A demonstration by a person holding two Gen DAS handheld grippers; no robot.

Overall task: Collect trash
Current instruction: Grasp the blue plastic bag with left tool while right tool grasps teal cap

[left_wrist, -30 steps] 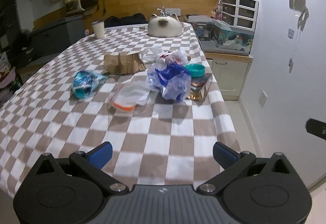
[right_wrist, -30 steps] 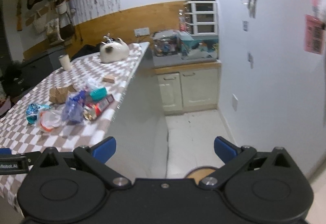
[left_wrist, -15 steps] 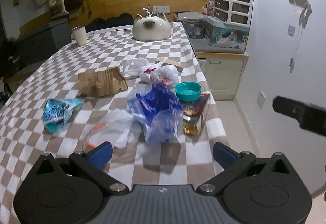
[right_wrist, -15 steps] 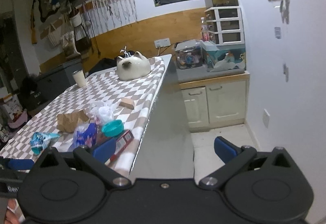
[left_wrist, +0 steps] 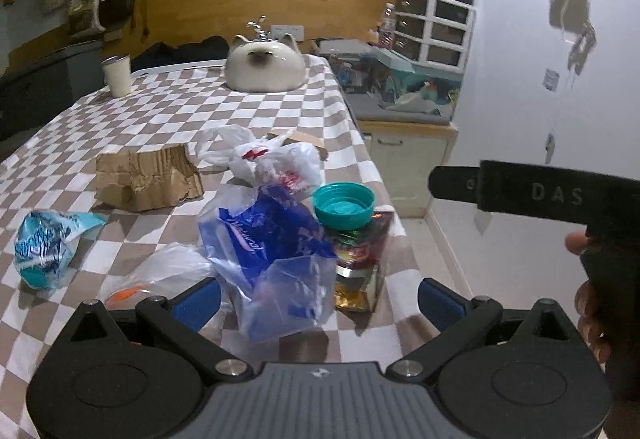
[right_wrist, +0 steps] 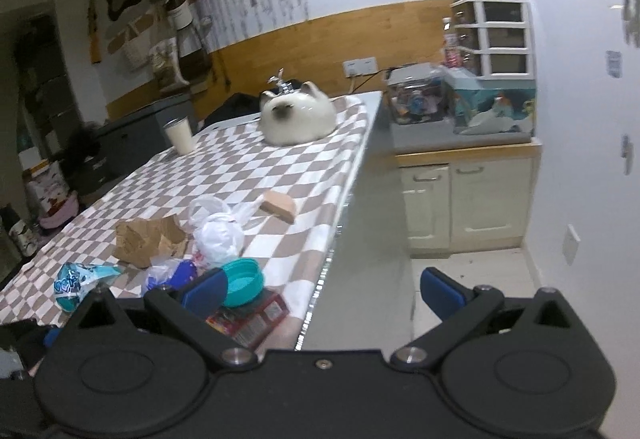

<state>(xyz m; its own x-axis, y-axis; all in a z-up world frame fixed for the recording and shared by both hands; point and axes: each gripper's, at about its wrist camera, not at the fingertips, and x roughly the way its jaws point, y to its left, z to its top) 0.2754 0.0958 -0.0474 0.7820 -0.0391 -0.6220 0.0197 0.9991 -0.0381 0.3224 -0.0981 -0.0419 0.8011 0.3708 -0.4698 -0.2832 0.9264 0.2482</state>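
Trash lies on a checkered table (left_wrist: 168,111): a blue plastic bag (left_wrist: 272,251), a white plastic bag (left_wrist: 272,159), a brown paper bag (left_wrist: 148,175), a light-blue wrapper (left_wrist: 44,247), a clear bag with orange (left_wrist: 160,275), a teal lid (left_wrist: 344,205) on a colourful box (left_wrist: 360,263). My left gripper (left_wrist: 320,297) is open, its jaws on either side of the blue bag. My right gripper (right_wrist: 324,289) is open beside the table's right edge, near the teal lid (right_wrist: 242,281); its body shows in the left wrist view (left_wrist: 560,195).
A cat-shaped white pot (left_wrist: 264,65) and a white cup (left_wrist: 118,75) stand at the table's far end. A small tan block (right_wrist: 278,205) lies near the right edge. A counter with cabinets (right_wrist: 468,199) and drawer unit (left_wrist: 436,29) stands right of the table.
Both grippers have moved forward toward the trash pile. The left gripper's jaws now flank the blue bag. The right gripper has come up beside the table edge.
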